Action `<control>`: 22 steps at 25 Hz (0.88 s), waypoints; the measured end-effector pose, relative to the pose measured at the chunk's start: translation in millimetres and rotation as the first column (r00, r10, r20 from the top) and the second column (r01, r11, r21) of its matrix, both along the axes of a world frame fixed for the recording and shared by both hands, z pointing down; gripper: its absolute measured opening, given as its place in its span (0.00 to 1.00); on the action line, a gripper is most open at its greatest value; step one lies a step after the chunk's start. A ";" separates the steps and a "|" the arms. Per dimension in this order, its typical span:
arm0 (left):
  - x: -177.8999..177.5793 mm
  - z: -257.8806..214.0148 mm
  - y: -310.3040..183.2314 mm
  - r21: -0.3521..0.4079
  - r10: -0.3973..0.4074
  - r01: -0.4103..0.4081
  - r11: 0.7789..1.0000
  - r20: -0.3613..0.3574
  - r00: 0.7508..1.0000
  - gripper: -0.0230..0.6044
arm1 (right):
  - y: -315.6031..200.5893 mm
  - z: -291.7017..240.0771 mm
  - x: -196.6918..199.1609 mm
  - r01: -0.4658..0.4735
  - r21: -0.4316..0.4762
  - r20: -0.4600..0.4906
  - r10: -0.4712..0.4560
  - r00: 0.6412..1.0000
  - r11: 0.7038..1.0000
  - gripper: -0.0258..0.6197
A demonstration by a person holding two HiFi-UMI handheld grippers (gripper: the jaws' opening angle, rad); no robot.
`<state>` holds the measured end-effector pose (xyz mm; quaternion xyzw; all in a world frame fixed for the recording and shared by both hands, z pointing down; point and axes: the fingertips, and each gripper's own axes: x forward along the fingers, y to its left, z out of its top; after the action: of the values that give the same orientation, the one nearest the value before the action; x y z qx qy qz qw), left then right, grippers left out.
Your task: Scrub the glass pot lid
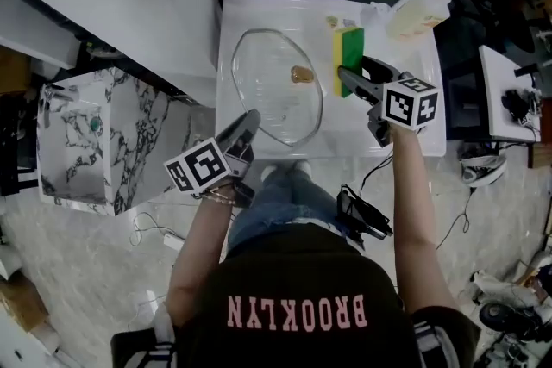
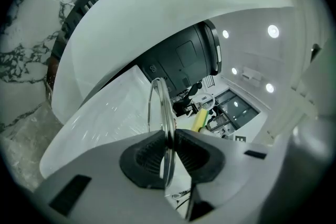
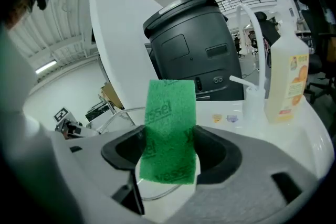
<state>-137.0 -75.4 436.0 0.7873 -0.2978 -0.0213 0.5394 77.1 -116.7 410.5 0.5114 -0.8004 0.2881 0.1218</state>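
Two grippers are in my feeds, and both have something in their jaws. The left gripper (image 1: 248,126) is clamped on the near rim of the glass pot lid (image 1: 274,99). In the left gripper view the glass runs edge-on straight up between the two dark pads, which are pressed against it from either side. From the head view the lid reads as a clear oval over the white counter (image 1: 345,132), with its brownish knob (image 1: 302,75) right of centre. I cannot tell whether the far rim rests on the counter or is lifted off it.

The right gripper (image 1: 347,75) is closed on a sponge (image 3: 169,128). In the right gripper view the green scouring face points at the camera and stands upright, with a jaw pad squeezing each side edge. In the head view the sponge shows a green face and a yellow edge, and it sits just beside the lid's right rim. I cannot tell whether it touches the glass.

A soap bottle (image 1: 418,13) stands at the counter's far right corner, well apart from the lid. A marble-patterned cabinet (image 1: 95,138) sits off to the left, below counter level.
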 end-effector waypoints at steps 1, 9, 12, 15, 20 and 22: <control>2.8 -2.3 -0.9 0.005 0.012 -0.012 1.000 0.012 1.000 0.12 | 6.9 -1.0 2.9 -0.011 0.006 -0.004 0.011 1.000 1.000 0.46; 35.0 -21.7 -10.6 0.057 0.105 -0.110 0.992 0.074 0.992 0.12 | 48.3 -3.9 31.8 -0.071 0.028 0.065 0.069 0.995 0.997 0.46; 47.1 -23.8 -19.8 0.040 0.142 -0.147 0.988 0.113 0.983 0.12 | 56.9 -1.3 41.2 -0.044 0.028 0.041 0.043 0.998 0.999 0.46; 61.9 -28.1 -25.4 0.026 0.182 -0.189 0.982 0.161 0.970 0.12 | 62.4 1.1 56.1 -0.026 0.020 0.007 0.025 1.000 0.999 0.46; 97.7 -37.3 -30.3 -0.007 0.271 -0.274 0.962 0.176 0.946 0.12 | 66.1 4.9 83.1 -0.029 0.020 0.025 0.028 0.999 0.999 0.46; 112.9 -41.5 -27.9 -0.016 0.315 -0.317 0.948 0.185 0.931 0.12 | 67.5 8.4 93.6 -0.032 0.017 0.033 0.031 0.999 0.999 0.46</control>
<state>-24.1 -103.3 394.5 0.8273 -0.2159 0.1369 0.5003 170.7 -49.2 418.9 0.5201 -0.7967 0.2913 0.0996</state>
